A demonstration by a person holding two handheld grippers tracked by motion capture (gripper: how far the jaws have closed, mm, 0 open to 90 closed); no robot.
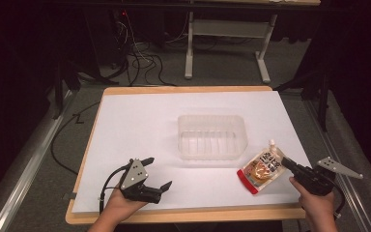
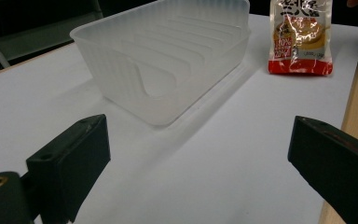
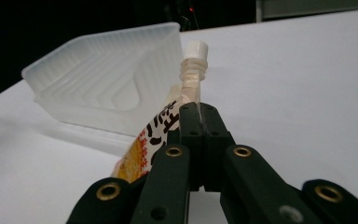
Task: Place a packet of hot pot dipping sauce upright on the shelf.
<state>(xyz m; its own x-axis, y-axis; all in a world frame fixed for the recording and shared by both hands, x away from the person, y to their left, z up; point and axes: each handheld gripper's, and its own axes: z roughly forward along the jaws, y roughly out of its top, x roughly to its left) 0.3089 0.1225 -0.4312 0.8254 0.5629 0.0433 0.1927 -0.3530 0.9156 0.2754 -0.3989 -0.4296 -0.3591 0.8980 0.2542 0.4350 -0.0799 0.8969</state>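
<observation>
— At the near edge of the table, what were your hands doing?

— Near my left side, my left gripper (image 1: 155, 173) rested low over the white paper sheet (image 1: 140, 125), its jaws standing wide apart with nothing between them. On my right, my right gripper (image 1: 286, 163) had its jaws pressed together on the upper edge of the glossy spouted food pouch with orange print and a red bottom band (image 1: 262, 169), just below its white screw cap (image 3: 196, 50).

— And where did that pouch lie?

— Toward the front right of the sheet, tilted, its red end nearest me and its cap pointing away. Whether its red end touched the paper I couldn't tell.

— Anything beyond it?

— Just past the pouch, to its left, stood the clear ribbed plastic tub (image 1: 212, 137), upright and empty, near the sheet's middle. Farther back, the light wooden tabletop (image 1: 183, 89) showed its rim.
</observation>
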